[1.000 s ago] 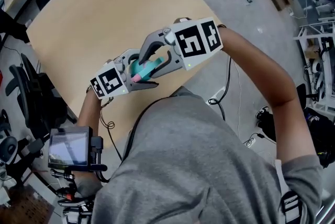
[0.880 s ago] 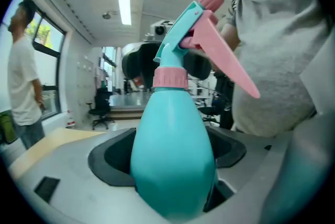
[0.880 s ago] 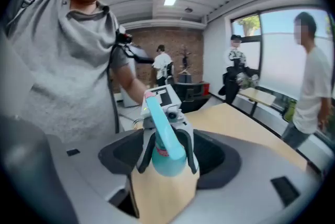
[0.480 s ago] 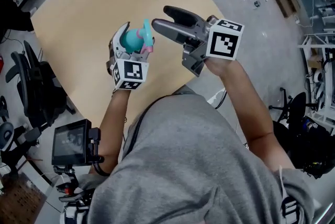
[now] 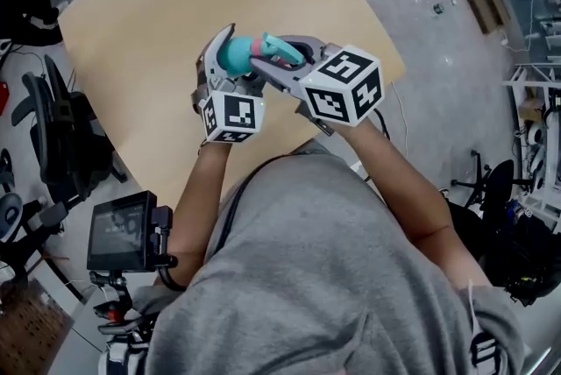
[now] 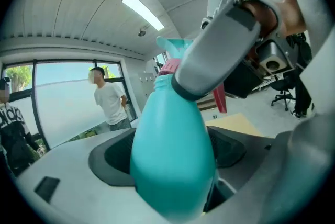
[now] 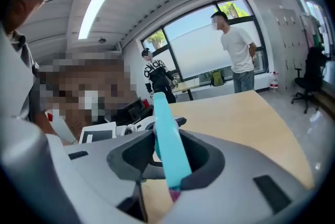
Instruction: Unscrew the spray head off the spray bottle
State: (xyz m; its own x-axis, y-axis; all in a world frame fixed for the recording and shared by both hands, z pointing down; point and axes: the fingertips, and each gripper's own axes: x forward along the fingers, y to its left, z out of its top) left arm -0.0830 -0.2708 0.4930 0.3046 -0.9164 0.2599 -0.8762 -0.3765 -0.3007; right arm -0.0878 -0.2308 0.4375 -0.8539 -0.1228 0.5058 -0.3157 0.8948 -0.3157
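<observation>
Head view, with both gripper views. A pale wooden worktop [image 5: 131, 58] fills the upper left, and the person's grey shirt [image 5: 324, 277] fills the lower half. A small screen on a stand [image 5: 123, 233] sits at the lower left, near a dark office chair [image 5: 53, 145]. Both forearms reach forward and bring the 2 grippers together over the near part of the worktop.

The left gripper [image 5: 223, 58] stands with its jaws wide apart, their pads pressed on either side of the spray bottle's body. Its marker cube [image 5: 232, 115] faces the camera. The right gripper [image 5: 272, 58] comes in from the right, just beside the left one. Its jaws are closing, the spray head lies between them, and the pads bear on it. Its marker cube [image 5: 344, 86] is the larger in view.

The spray bottle [image 6: 170, 149] is teal and held off the worktop, its neck pointing away from the left gripper's camera. In the left gripper view, a grey finger [image 6: 214, 55] of the right gripper crosses that neck. The spray head [image 7: 168, 144], also teal, runs as a narrow strip between the right gripper's pads. A pink collar [image 6: 168, 66] joins the spray head to the bottle.

2 bystanders [image 7: 238, 50] [image 7: 157, 74] stand by the far windows.
</observation>
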